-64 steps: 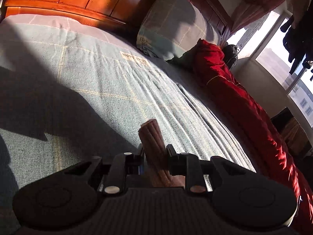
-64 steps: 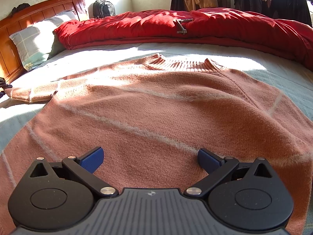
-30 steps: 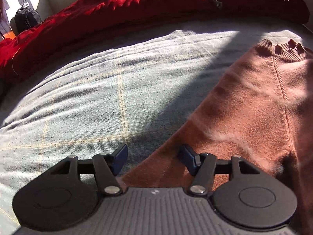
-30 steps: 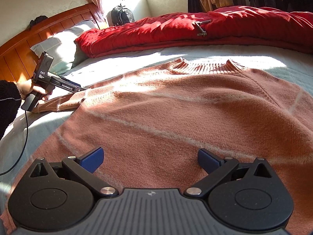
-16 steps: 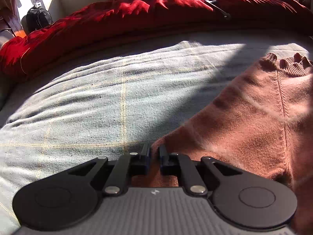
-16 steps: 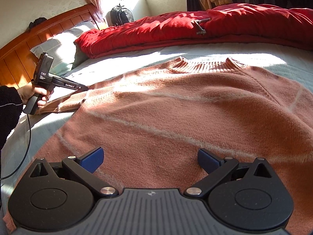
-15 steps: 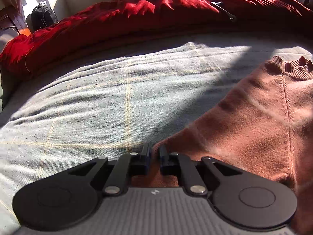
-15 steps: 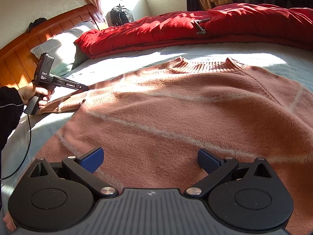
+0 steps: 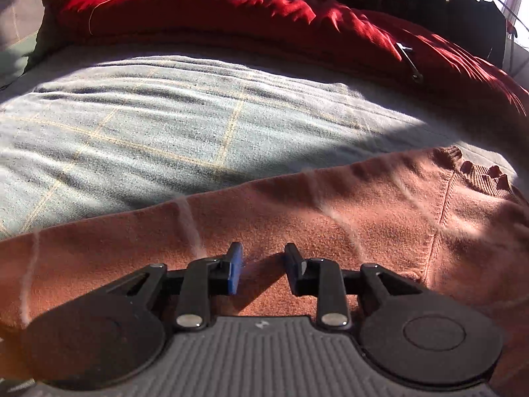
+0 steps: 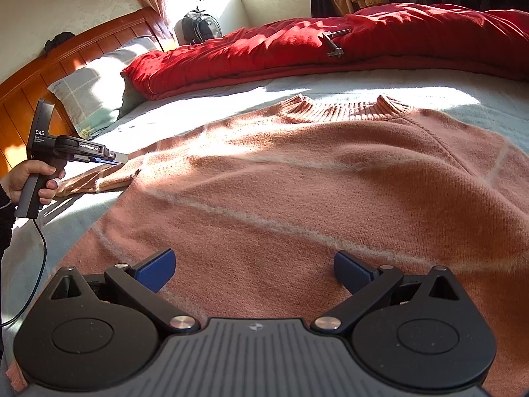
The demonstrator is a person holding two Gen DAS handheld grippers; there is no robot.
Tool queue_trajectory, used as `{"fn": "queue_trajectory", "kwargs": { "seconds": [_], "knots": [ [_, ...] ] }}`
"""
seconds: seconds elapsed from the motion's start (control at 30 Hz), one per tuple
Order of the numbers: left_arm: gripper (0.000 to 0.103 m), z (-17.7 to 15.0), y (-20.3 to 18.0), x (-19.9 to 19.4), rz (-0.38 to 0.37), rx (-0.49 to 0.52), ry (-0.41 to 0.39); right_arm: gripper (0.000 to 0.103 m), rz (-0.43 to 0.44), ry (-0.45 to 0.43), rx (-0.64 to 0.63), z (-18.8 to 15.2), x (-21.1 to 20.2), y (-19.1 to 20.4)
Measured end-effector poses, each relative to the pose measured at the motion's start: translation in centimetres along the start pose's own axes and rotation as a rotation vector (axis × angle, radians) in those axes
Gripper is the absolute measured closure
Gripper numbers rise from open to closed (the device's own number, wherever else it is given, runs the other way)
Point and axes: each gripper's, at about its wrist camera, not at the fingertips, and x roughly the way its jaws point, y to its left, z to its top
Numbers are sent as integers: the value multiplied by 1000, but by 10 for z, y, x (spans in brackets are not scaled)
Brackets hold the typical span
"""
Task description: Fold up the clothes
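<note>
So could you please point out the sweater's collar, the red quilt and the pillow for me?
sweater's collar (image 10: 344, 110): right wrist view, on the ribbed neckband.
red quilt (image 10: 264, 49): right wrist view, on its sunlit top.
pillow (image 10: 89, 89): right wrist view, on its checked face.

One sweater, two grippers

The sweater lies flat on the bed, collar toward twelve o'clock in the right wrist view. Behind it, the quilt runs along the bed's far edge. At ten o'clock the pillow leans on the headboard, a backpack beyond. At nine o'clock the left hand-held gripper sits over the sleeve.
</note>
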Motion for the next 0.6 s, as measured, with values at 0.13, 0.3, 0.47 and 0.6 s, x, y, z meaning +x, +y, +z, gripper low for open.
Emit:
{"fn": "queue_trajectory", "kwargs": {
  "seconds": [0.13,0.3,0.47,0.6],
  "knots": [
    [74,-12,40,-13,64,-115,-32,0,1,1,2,0,0,-1],
    [75,-13,70,-35,168,-237,-26,0,1,-3,18,1,-2,-4],
    [58,-6,45,-44,30,-215,-80,0,-3,-3,18,1,0,-3],
    [55,-13,23,-22,8,-198,-15,0,-4,-2,16,1,0,-4]
  ]
}}
